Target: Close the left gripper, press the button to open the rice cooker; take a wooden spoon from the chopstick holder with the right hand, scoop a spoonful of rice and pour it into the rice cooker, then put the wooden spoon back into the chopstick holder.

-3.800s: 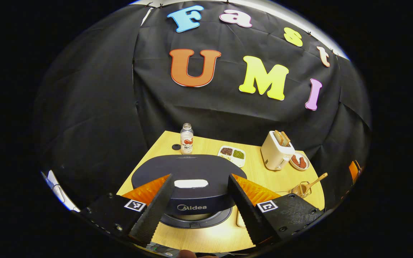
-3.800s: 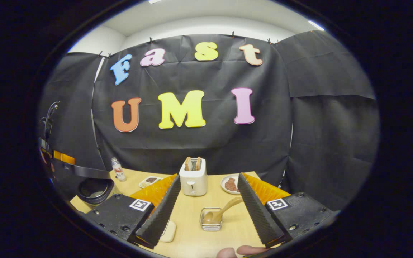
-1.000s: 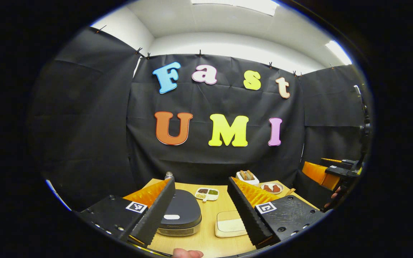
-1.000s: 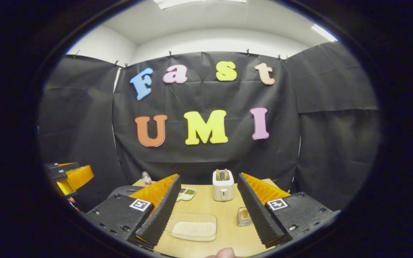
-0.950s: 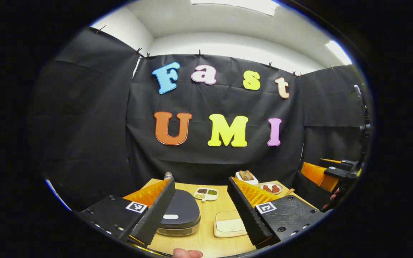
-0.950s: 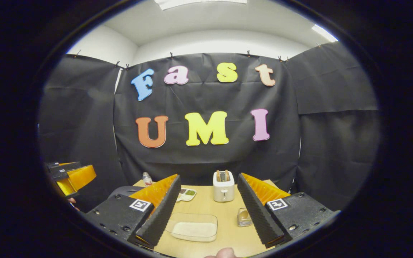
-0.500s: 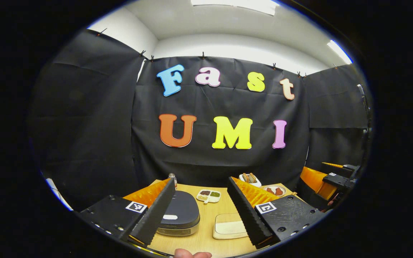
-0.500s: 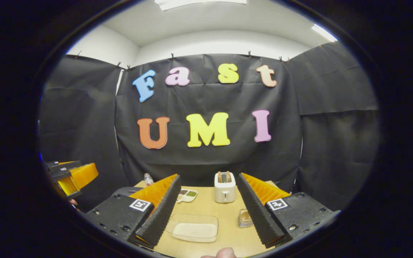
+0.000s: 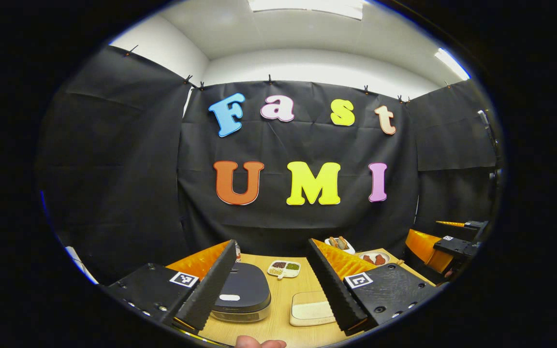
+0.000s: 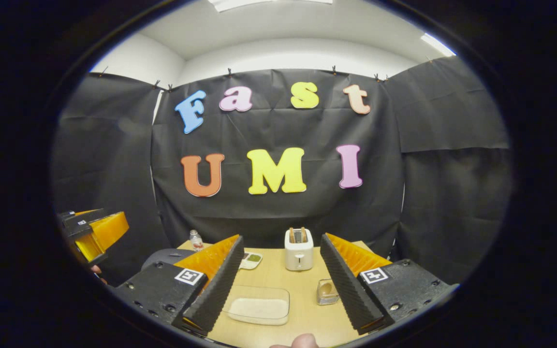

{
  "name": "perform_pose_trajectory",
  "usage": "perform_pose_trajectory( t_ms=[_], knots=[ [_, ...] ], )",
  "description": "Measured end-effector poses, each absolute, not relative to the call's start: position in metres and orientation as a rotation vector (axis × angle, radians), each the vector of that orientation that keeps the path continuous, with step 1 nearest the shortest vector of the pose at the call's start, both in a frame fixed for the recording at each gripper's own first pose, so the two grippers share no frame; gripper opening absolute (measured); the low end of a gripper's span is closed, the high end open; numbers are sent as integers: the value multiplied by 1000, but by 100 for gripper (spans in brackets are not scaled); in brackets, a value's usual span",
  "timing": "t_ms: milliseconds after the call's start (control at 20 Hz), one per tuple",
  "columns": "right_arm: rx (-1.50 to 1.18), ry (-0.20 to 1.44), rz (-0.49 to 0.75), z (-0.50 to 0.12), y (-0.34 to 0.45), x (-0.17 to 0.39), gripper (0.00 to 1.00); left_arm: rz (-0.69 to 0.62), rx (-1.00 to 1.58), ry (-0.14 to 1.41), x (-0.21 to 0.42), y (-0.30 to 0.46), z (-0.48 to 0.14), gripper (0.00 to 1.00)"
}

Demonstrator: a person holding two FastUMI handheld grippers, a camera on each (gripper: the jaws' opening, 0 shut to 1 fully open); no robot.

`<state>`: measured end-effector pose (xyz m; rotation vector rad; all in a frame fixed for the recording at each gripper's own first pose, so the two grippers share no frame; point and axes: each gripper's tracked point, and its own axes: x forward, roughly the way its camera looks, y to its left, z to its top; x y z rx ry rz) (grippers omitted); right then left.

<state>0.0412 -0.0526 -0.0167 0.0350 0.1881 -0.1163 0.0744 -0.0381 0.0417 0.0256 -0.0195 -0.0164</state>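
While you hold both tools above the near edge of the table (image 10: 278,275), the left gripper (image 9: 271,316) has its jaws spread wide and grips nothing; the right gripper (image 10: 278,321) is likewise wide apart and empty (neither touches any object).

Count one rice cooker (image 9: 241,292), lid down, at the near left of the table. You have one clear tray of rice (image 10: 258,305), sitting near the centre, just right of the cooker. One chopstick holder (image 10: 327,292) stands just right of the tray, with one wooden spoon (image 10: 327,289) in it; the spoon's handle is hidden behind the gripper's finger, so you cannot tell which way its long axis points.

Farther back, count one toaster (image 10: 298,249), one divided dish (image 9: 284,268), one bottle (image 10: 195,240) and one plate (image 9: 373,258).
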Motion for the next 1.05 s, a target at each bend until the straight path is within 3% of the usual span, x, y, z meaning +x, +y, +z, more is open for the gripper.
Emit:
perform_pose_trajectory(
  t_ms=[1050],
  knots=[
    [-5,202,-91,-22,-12,64,98,-19,57,-41,94,3,41,94]
  ],
)
